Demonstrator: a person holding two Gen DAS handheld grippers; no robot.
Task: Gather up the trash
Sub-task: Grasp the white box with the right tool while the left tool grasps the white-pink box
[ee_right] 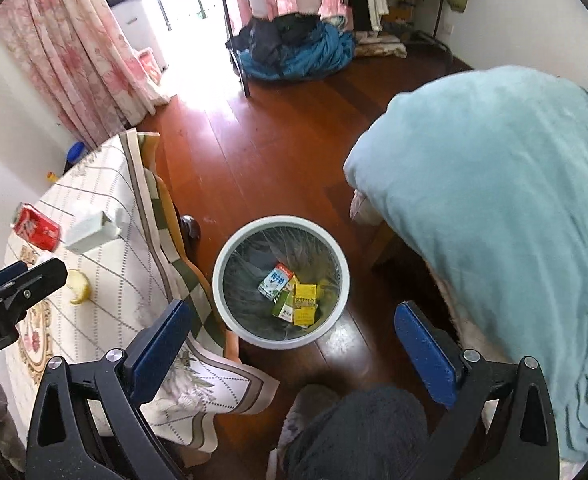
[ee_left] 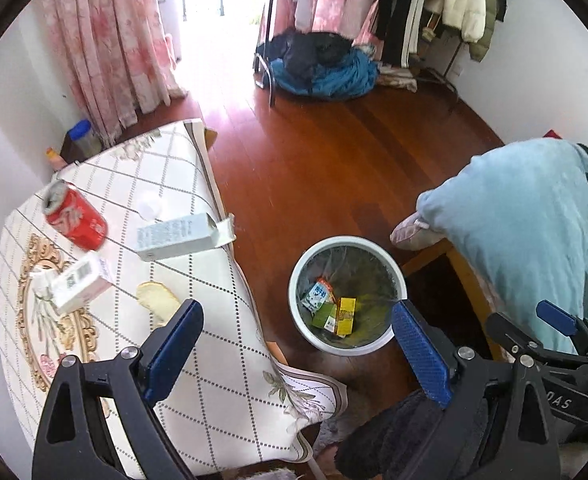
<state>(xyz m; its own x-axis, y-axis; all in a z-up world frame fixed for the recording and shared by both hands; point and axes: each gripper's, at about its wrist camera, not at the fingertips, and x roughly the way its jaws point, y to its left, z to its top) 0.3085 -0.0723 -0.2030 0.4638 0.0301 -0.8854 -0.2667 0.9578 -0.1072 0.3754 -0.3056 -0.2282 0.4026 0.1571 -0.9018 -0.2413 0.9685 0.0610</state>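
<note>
On the table (ee_left: 198, 380) at the left, trash waits: a red can (ee_left: 76, 218), a small white carton (ee_left: 80, 282), a long white box (ee_left: 178, 238) and a peel (ee_left: 158, 302). Three cartons already lie in the bin (ee_left: 400, 276) on the floor. Both the left gripper (ee_left: 298, 342) and right gripper (ee_right: 290, 340) are spread wide, empty. Judging from this, approach the can next, jaws straddling its sides. The left view shows the small carton; the right view hides it.
</note>
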